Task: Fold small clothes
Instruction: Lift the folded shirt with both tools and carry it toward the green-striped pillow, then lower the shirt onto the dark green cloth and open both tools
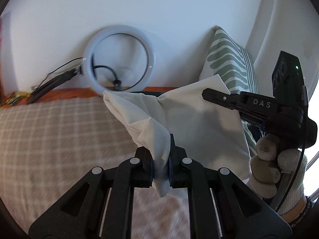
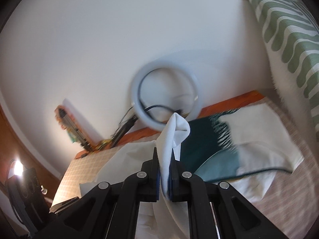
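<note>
A small white garment [image 1: 199, 119] hangs in the air above the checked bed cover, held by both grippers. My left gripper [image 1: 161, 159] is shut on its lower left corner, which bunches between the fingers. My right gripper [image 2: 164, 171] is shut on another edge of the same white garment [image 2: 173, 131], which sticks up past the fingertips. In the left wrist view the right gripper [image 1: 225, 99] shows from the side at the garment's upper right, held by a gloved hand [image 1: 267, 165]. The left gripper's body [image 2: 26, 191] shows at the lower left of the right wrist view.
A beige checked bed cover [image 1: 59, 139] lies below. A green-and-white striped pillow [image 1: 231, 59] leans on the wall at the right. A white ring light [image 1: 119, 59] with cables stands against the wall. A teal-and-white folded cloth [image 2: 229, 143] lies on the bed.
</note>
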A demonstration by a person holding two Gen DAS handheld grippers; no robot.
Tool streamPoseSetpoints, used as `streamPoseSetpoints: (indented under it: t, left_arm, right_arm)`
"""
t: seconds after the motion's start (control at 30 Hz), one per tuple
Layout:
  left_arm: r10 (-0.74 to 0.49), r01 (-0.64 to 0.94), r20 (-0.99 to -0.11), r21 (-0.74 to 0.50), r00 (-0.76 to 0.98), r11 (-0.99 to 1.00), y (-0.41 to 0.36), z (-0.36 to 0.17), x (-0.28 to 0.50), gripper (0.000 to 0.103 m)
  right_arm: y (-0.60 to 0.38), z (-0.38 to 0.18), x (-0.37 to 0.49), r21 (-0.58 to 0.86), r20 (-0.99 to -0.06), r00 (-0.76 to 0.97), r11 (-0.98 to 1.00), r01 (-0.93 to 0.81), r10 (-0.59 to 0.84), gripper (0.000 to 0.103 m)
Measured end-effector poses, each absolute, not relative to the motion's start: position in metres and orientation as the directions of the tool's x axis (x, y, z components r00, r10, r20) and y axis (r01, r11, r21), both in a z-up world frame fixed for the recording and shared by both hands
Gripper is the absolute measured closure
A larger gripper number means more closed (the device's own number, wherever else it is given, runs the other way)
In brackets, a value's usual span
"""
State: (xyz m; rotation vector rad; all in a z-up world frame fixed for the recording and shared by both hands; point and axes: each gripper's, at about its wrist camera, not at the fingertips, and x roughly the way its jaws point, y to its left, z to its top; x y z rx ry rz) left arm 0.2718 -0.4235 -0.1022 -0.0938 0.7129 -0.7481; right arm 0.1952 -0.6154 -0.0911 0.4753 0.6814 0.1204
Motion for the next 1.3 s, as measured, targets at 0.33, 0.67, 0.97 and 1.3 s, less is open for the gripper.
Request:
streamPoseSetpoints:
  t: [0.33, 0.67, 0.97, 1.3]
  left_arm:
    - [-0.646, 0.618, -0.522, -0.259, 0.557, 0.743, -0.503, -0.107, 0.306, 0.094]
    - [-0.594, 0.601, -0.566, -0.204, 0.571, 0.772, -0.546, -0.15, 0.335, 0.094]
    - [-0.558, 0.579, -0.614, -0.193, 0.558, 0.792, -0.533, -0.181, 0.343, 0.094]
    - [-0.539, 0.57, -0.659, -0.199, 0.524, 0.797, -0.53, -0.193, 0.344, 0.091]
  right_arm:
    - [-0.683, -0.086, 0.241, 0.395, -0.548, 0.817, 0.917, 0.062, 0.181, 0.1]
    - [-0.728, -0.128, 0.287, 0.288, -0.606, 0.787, 0.954, 0.082, 0.115, 0.1]
    - [-0.743, -0.176, 0.319, 0.154, -0.709, 0.705, 0.975, 0.16, -0.004, 0.1]
    - [-0.742, -0.203, 0.332, -0.081, -0.79, 0.57, 0.96, 0.268, -0.226, 0.065]
